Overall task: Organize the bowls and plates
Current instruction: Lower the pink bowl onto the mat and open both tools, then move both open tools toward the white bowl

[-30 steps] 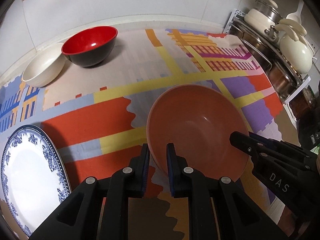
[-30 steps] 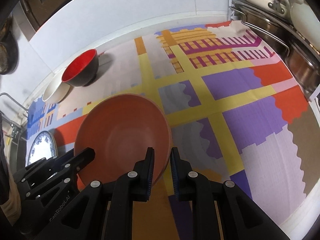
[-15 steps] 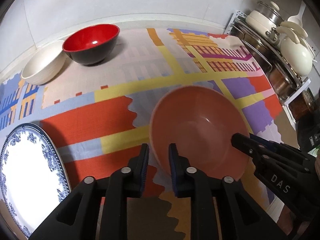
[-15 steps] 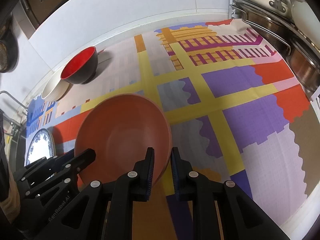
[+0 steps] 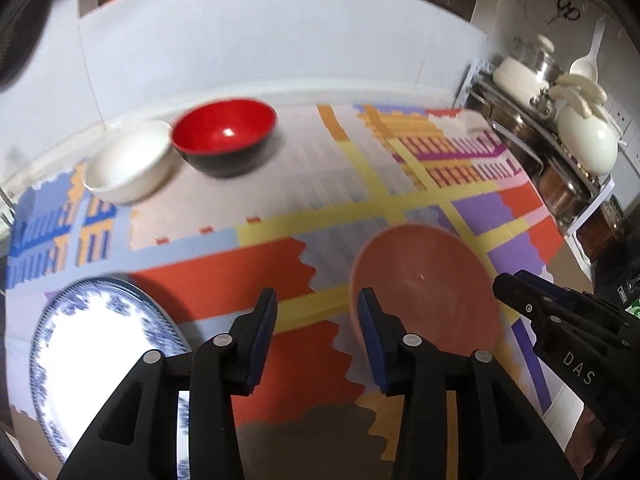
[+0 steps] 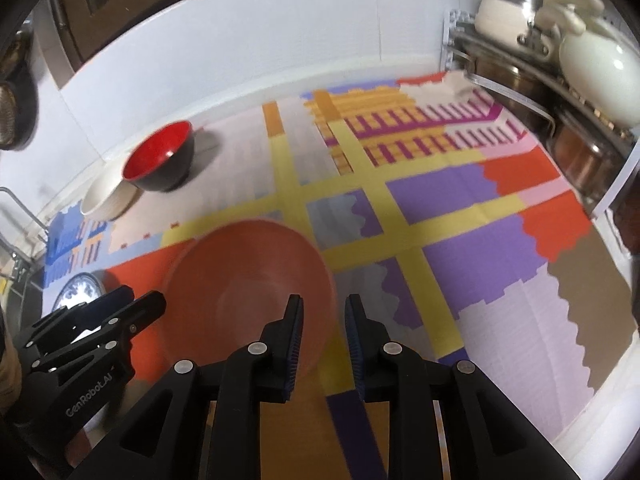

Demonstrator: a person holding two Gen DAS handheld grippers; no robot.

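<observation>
A terracotta bowl (image 5: 428,284) sits on the patterned mat; it also shows in the right wrist view (image 6: 248,288). My left gripper (image 5: 316,320) is open, its right finger beside the bowl's left rim. My right gripper (image 6: 322,328) is open, its fingers either side of the bowl's right rim and not pinching it. A red-and-black bowl (image 5: 224,136) and a white bowl (image 5: 128,168) stand at the back left. A blue-and-white plate (image 5: 104,352) lies at the front left.
A rack with pots and a white kettle (image 5: 588,140) stands at the right edge of the counter. A white tiled wall (image 5: 260,52) runs along the back. The mat (image 6: 460,240) stretches right of the bowl.
Both grippers have opened and let go of the terracotta bowl's rim. Both have drawn back a little, and the bowl rests on the mat.
</observation>
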